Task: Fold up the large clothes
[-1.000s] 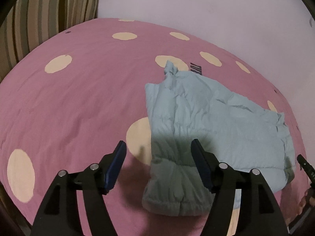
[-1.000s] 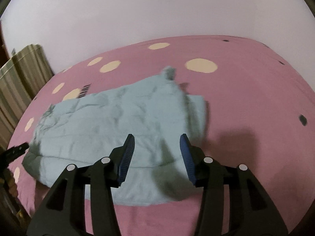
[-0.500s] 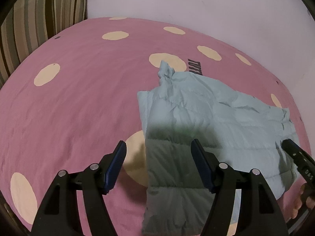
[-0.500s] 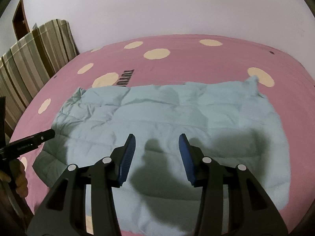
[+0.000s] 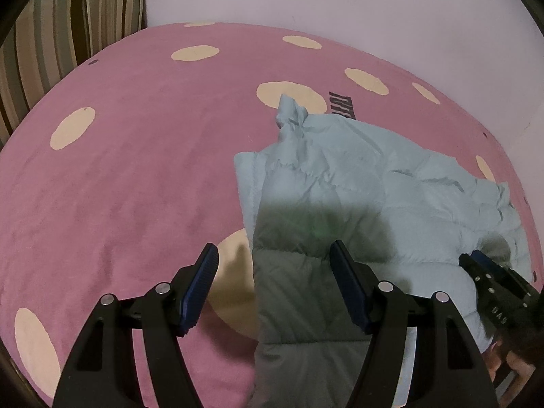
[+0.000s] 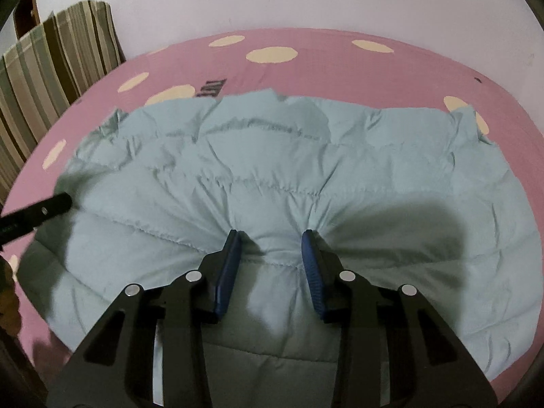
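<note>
The pale blue puffer jacket [image 6: 272, 170] lies flat on the pink dotted bed [image 5: 136, 170]. The right claw [image 6: 272, 238], jaws just closing, pinches its fabric; the left claw [image 5: 273, 258] hangs open over its left edge, bare bedspread beyond.

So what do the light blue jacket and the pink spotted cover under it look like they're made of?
Light blue jacket: probably thin synthetic shell over padding, matte with a faint sheen; stitched channels puff up and the fabric creases finely. Pink cover: looks like soft woven or brushed cloth, matte, with faint nap-like shading and printed cream spots; exact fibre unclear.
</note>
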`<state>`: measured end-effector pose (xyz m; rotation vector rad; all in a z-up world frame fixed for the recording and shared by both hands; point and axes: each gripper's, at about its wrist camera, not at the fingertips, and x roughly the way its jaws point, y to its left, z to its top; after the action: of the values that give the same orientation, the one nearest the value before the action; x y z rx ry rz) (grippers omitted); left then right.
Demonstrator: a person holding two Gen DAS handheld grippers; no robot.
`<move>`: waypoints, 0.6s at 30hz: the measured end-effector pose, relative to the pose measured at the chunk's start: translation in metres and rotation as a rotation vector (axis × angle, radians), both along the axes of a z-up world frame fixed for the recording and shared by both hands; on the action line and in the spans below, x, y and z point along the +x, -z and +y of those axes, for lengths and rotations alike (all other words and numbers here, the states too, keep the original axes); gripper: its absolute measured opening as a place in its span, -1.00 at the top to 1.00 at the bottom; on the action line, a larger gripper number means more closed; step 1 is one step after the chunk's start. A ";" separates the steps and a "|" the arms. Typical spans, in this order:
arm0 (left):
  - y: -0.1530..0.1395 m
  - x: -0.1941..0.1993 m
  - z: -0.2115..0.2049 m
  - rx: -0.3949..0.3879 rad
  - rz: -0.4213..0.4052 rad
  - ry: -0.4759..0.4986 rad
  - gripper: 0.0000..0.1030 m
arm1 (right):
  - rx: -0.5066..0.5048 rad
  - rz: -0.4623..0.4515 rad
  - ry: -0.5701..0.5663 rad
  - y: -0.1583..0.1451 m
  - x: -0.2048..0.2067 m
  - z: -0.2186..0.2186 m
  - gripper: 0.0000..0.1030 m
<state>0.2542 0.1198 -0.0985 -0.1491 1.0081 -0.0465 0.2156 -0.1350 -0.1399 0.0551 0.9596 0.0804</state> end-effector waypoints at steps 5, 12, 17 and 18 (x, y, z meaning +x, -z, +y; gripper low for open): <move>0.005 0.000 -0.003 0.007 0.007 0.004 -0.30 | -0.010 0.010 0.001 0.006 0.000 0.000 0.29; 0.006 0.001 -0.009 0.004 0.010 0.013 -0.30 | -0.013 0.017 0.001 0.009 0.000 0.000 0.29; 0.010 0.004 -0.012 0.015 0.019 0.019 -0.31 | -0.030 0.017 0.000 0.011 0.002 0.003 0.29; 0.010 0.004 -0.012 0.014 0.021 0.019 -0.31 | -0.039 0.015 -0.001 0.011 0.002 0.004 0.29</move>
<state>0.2583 0.1078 -0.1089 -0.1275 1.0302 -0.0556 0.2173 -0.1312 -0.1507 0.0189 0.9759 0.0622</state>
